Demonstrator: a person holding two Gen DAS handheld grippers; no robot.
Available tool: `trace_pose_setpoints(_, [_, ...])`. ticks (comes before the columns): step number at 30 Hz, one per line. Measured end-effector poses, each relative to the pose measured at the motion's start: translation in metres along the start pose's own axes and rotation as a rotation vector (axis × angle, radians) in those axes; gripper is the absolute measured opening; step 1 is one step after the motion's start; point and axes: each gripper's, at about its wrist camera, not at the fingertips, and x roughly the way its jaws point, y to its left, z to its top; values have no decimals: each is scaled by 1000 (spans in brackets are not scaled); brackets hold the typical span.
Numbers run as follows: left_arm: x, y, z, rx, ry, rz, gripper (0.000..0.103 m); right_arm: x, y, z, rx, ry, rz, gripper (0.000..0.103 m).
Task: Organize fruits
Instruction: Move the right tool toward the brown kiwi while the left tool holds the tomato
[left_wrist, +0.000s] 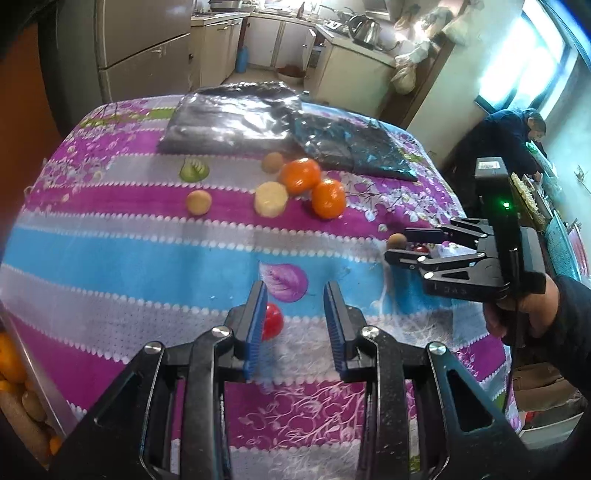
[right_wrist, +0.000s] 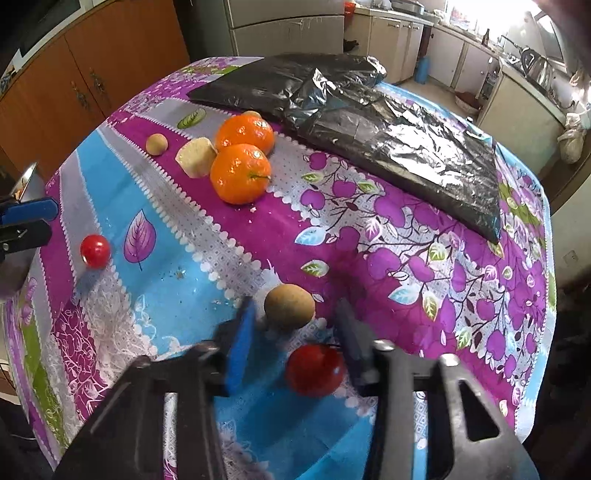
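From my left tool (left_wrist: 295, 332), spread wide and empty, a cherry tomato (left_wrist: 271, 320) sits beside its left finger. The metal bowl (left_wrist: 40, 384) left of it already holds oranges and brown fruit; much remains on the counter (left_wrist: 110, 251).

My right tool (right_wrist: 295, 350), unclenched, straddles another tomato (right_wrist: 314, 369), a kiwi (right_wrist: 290, 306) just beyond. Two oranges (right_wrist: 240, 173) wait farther off.

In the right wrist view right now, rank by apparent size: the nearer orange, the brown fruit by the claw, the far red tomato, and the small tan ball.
1. Nearer orange
2. Brown fruit, though nearness to the camera enlarges it
3. Far red tomato
4. Small tan ball, close to the tomato and farther away, so unsure
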Motion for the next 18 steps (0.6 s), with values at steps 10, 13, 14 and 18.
trace_pose_setpoints(10, [28, 5, -16, 0, 65, 1, 47, -43, 0, 0, 110, -104, 63, 24])
trace_pose_setpoints(13, [35, 7, -20, 1, 76, 11, 47, -55, 6, -4, 138, -130, 88, 24])
trace_pose_setpoints(14, [37, 7, -20, 2, 79, 12, 47, -57, 7, -6, 151, -135, 100, 22])
trace_pose_setpoints(18, [41, 5, -23, 15, 82, 16, 47, -65, 10, -14, 187, -152, 124, 19])
